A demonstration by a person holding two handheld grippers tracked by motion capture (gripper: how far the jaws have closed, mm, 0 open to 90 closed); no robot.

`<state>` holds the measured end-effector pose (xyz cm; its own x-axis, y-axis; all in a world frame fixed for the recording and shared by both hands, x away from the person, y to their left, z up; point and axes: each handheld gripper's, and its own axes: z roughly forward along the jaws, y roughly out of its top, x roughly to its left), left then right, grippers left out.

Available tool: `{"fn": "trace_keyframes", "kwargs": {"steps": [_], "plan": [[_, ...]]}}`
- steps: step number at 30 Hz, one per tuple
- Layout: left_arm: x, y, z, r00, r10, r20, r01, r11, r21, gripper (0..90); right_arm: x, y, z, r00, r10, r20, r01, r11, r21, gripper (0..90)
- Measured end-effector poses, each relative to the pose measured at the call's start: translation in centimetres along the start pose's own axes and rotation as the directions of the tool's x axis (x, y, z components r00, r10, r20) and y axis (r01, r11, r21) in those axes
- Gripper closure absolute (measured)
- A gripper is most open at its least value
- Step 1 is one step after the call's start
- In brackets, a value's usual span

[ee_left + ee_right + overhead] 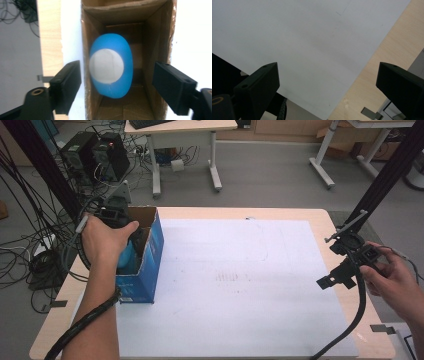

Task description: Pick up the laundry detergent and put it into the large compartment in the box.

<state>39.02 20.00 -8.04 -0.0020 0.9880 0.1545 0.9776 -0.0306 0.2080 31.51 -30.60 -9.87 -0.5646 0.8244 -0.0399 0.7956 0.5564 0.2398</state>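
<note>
While the wooden surface [345, 227] with its white sheet [240, 275] lies mostly bare, an open blue carton [150, 265] stands near its left edge, likely as the container to empty or fill. Left claw [116, 85] hangs over the carton mouth, jaws spread wide and straddling its walls, apparently lined up on the blue-and-white rounded object [111, 66] sitting inside, untouched. Right claw [345, 272] hovers at the right edge, jaws spread and holding nothing, seemingly parked clear of the work.
</note>
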Motion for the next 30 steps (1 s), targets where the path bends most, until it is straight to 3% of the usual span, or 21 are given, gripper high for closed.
{"fn": "trace_keyframes", "kwargs": {"steps": [3, 12, 14, 18, 24, 30], "plan": [[-0.1, -0.2, -1.2, 1.0000, -0.006, -0.007, 0.006, 0.9999, -0.016, 18.5, 0.0, -0.2, -0.2, 1.0000, 0.001, 0.000, -0.001, 1.000, -0.007, 4.6], [-0.6, -0.9, -5.5, 0.9996, -0.013, 0.025, 0.015, 0.9968, -0.078, 9.2, -0.5, -0.3, -0.3, 1.0000, 0.006, -0.003, -0.006, 1.000, -0.011, 4.7], [-0.9, -1.1, -6.7, 0.9983, 0.003, 0.058, 0.003, 0.9953, -0.097, 7.2, -0.6, -0.2, -0.3, 1.0000, 0.003, -0.004, -0.003, 1.000, -0.013, 4.7], [-1.9, -1.3, -8.1, 0.9967, 0.031, 0.075, -0.021, 0.9908, -0.133, 6.5, -0.8, 0.2, 0.0, 0.9999, 0.002, -0.011, -0.002, 1.000, -0.010, 4.7], [-2.9, -0.8, -8.5, 0.9931, 0.064, 0.098, -0.050, 0.9886, -0.142, 5.8, -0.9, 0.4, 0.1, 0.9998, -0.003, -0.020, 0.003, 1.000, -0.010, 4.7], [-4.5, 0.5, -8.0, 0.9872, 0.111, 0.114, -0.098, 0.9881, -0.119, 5.8, -1.3, 0.7, 0.4, 0.9996, -0.002, -0.029, 0.001, 1.000, -0.006, 4.7]]}}
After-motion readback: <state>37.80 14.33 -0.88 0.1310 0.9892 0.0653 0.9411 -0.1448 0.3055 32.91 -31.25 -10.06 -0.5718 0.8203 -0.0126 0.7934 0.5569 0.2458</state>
